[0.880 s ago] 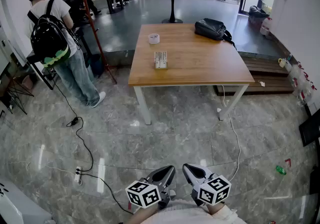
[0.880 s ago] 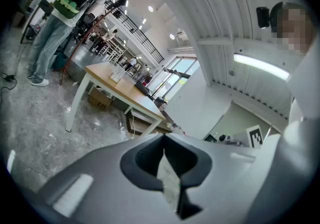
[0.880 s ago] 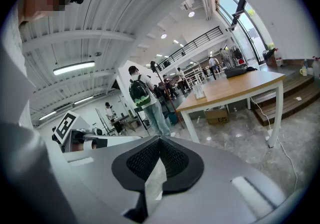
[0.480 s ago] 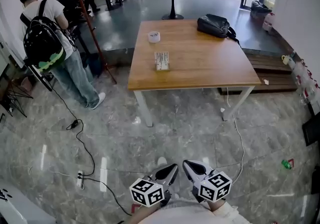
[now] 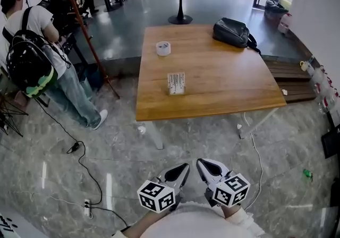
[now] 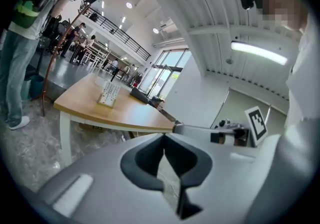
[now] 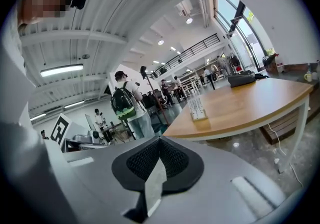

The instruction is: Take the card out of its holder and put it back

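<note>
One card holder (image 5: 176, 83) stands at frame centre on the single wooden table (image 5: 223, 88); its card cannot be told apart from it at this range. Also on the table: one white roll (image 5: 163, 48) and one black bag (image 5: 232, 33). Two grippers sit at the bottom edge, well apart from the table: left gripper (image 5: 184, 167) and right gripper (image 5: 200, 163), each with jaws pressed together and nothing between. One person with a backpack (image 5: 32, 45) at upper left is cut off by the frame edge.

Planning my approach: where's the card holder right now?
Head view: the card holder stands left of centre on the wooden table, nearer than the white roll.
</note>
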A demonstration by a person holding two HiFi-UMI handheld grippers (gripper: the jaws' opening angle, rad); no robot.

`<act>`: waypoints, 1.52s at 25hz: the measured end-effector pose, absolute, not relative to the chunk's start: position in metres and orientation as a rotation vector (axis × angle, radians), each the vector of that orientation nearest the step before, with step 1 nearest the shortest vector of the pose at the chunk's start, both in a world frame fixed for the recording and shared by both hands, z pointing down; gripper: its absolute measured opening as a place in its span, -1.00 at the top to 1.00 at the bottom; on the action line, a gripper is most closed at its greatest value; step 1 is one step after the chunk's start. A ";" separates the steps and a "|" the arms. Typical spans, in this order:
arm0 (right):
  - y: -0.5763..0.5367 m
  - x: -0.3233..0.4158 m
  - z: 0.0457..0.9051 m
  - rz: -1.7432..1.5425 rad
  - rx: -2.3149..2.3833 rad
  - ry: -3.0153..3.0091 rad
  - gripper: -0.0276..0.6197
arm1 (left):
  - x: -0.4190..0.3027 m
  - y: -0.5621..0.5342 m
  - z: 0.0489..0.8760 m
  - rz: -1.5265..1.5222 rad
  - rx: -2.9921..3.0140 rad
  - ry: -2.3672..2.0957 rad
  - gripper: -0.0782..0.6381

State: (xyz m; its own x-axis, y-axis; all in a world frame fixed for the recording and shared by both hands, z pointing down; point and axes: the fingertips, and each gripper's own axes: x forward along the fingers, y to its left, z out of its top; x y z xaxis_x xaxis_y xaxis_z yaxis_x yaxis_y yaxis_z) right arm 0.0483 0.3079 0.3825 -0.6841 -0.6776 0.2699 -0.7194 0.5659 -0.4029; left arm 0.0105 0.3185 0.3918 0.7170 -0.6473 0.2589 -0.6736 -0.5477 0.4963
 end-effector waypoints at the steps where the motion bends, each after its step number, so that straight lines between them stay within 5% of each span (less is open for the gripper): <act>1: 0.298 0.044 0.382 0.755 1.218 -2.700 0.92 | 0.009 0.310 0.393 0.062 2.340 -0.985 0.76; 23: 0.025 0.030 0.389 0.737 1.058 -2.718 0.92 | -0.015 0.044 0.395 0.035 2.315 -1.032 0.76; 38: -0.044 0.018 0.420 0.785 0.916 -2.673 0.83 | -0.043 -0.037 0.418 0.067 2.255 -1.132 0.76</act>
State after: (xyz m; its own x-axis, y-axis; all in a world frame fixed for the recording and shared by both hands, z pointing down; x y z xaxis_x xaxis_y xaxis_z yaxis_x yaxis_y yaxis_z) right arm 0.0183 -0.0443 0.4199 -0.7853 -0.5074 0.3546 -0.6186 0.6655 -0.4177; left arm -0.0430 -0.0372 0.4182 0.6333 -0.7121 0.3031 -0.7430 -0.4498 0.4956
